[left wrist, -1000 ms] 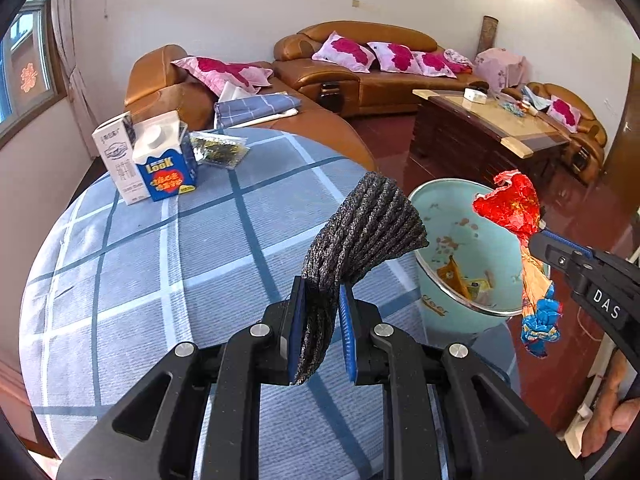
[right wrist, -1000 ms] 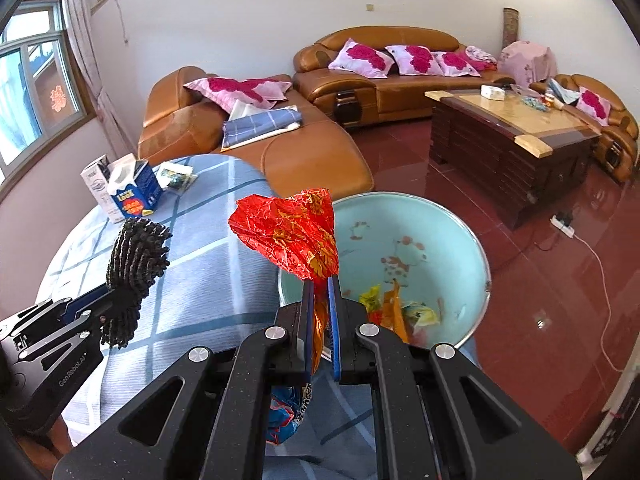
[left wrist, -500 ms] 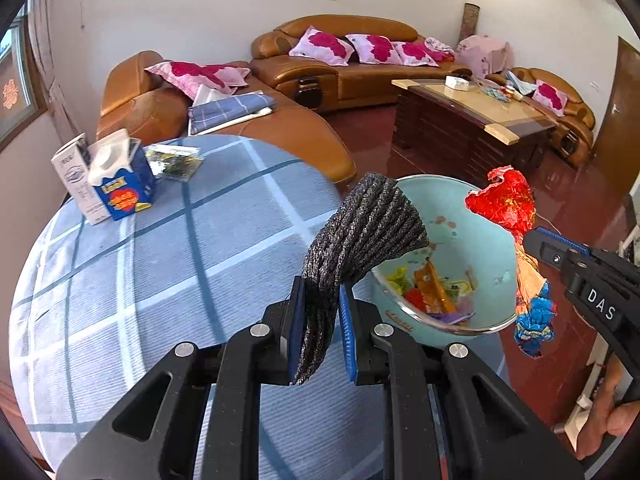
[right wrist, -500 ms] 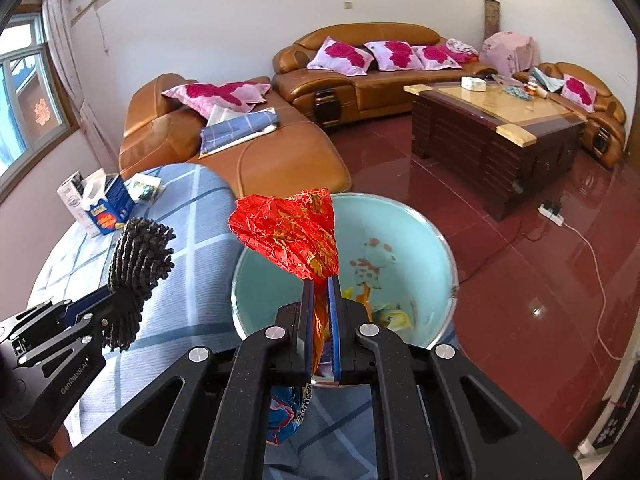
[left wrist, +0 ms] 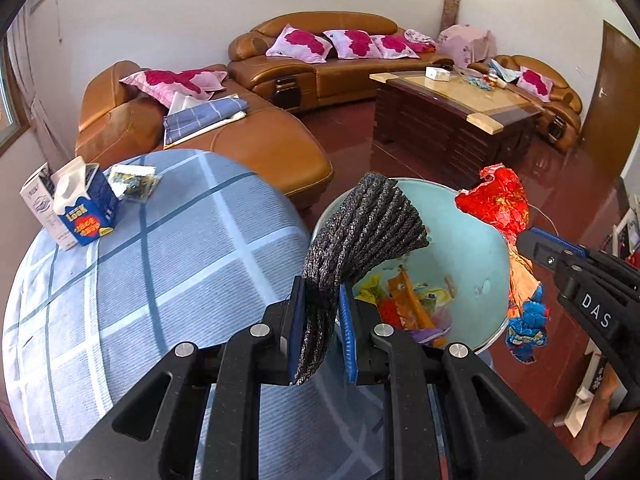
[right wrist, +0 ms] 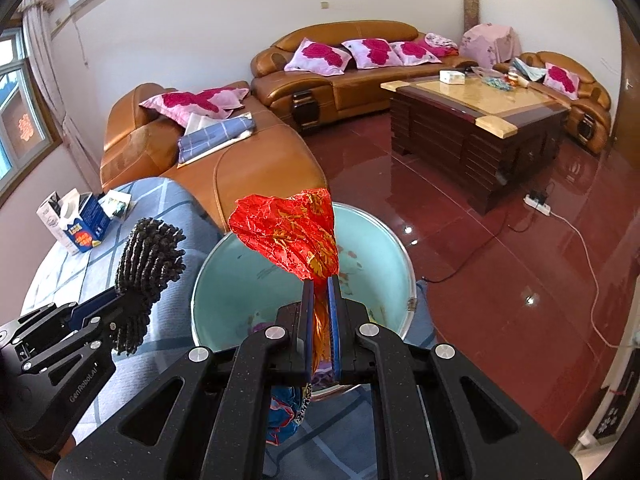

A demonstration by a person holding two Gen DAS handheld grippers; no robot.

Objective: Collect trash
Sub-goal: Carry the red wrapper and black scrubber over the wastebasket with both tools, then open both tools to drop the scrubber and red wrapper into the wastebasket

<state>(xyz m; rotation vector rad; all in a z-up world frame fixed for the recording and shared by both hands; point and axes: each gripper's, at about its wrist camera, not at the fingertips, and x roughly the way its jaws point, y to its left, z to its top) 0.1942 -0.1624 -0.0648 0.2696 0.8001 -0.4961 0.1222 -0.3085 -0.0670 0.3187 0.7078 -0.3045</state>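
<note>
The fingers (left wrist: 297, 320) of the left gripper (left wrist: 322, 312) are pinched together on a folded grey knitted cloth (left wrist: 360, 232), which fans out above the blue pads and droops a little below them. The right gripper (right wrist: 320, 312) has its own fingers clamped tight on the twisted waist of a red foil snack wrapper (right wrist: 292, 232); the crumpled red top flares above the jaws and a blue and orange tail hangs beneath.

Both tools are tilted forward and down, side by side. From the left wrist view the right gripper (left wrist: 560, 256) comes in from the right edge, the red foil snack wrapper (left wrist: 496, 204) at its tip, level with the far rim of the bin, and part of the person's hand (left wrist: 612, 420) shows at the lower right, behind its handle. From the right wrist view the left gripper (right wrist: 116, 312) reaches in from the lower left with the grey knitted cloth (right wrist: 148, 264) bunched at its end, just beside the bin's near-left rim.

A pale turquoise trash bin (left wrist: 472, 240) stands right at the edge of a round table with a blue checked tablecloth (left wrist: 160, 280). Coloured wrappers (left wrist: 404, 300) already lie in its bottom. The cloth is held over the bin's left rim, the foil wrapper over its mouth (right wrist: 248, 276) as the right camera sees it.

On the far side of the table an opened blue milk carton (left wrist: 86, 212) stands touching a white carton (left wrist: 38, 200), with a small flat packet (left wrist: 134, 180) lying just beside them. Beyond are tan leather sofas (left wrist: 320, 64) and a dark wooden coffee table (left wrist: 456, 108).
</note>
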